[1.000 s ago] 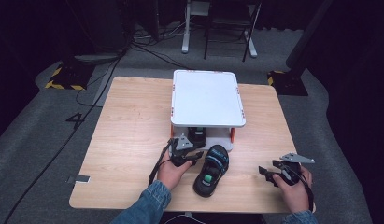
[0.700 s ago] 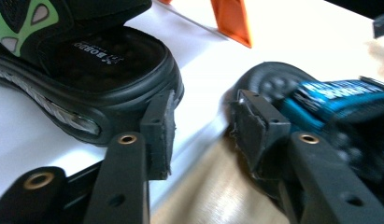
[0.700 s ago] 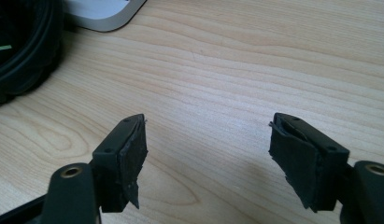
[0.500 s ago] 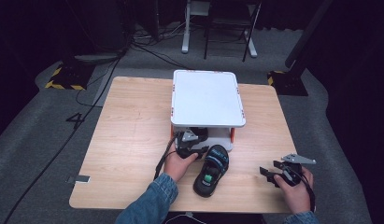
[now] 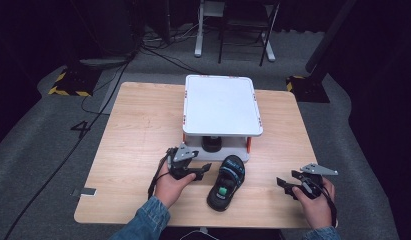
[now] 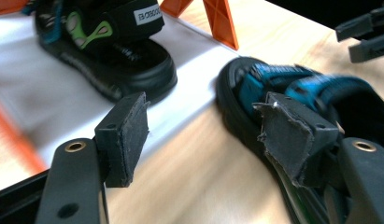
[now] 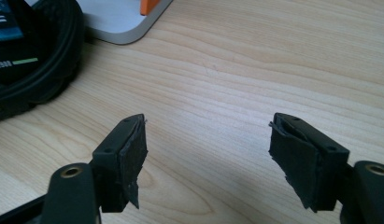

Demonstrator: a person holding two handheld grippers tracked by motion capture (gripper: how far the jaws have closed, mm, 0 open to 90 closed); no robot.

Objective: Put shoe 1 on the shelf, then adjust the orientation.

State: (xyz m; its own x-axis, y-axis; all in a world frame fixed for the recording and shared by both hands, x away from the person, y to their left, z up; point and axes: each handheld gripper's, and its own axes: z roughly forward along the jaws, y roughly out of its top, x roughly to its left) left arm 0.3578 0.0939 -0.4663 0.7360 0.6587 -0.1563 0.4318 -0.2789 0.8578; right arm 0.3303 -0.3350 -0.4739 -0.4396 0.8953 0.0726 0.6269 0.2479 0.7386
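Gaping left gripper [image 6: 203, 135] fingers just opened, beside sandal [image 6: 292, 88] | holding nothing

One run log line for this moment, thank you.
left gripper: open, just opened, nothing held | right gripper: open, empty | sandal: on table

I see a light wooden table [image 5: 133, 130] on grey carpet [image 5: 38, 150] — dark room beyond, chair legs [image 5: 245, 35] far off, cables [image 5: 108, 90] trailing left, hazard-striped blocks [image 5: 68, 82] at both far corners.
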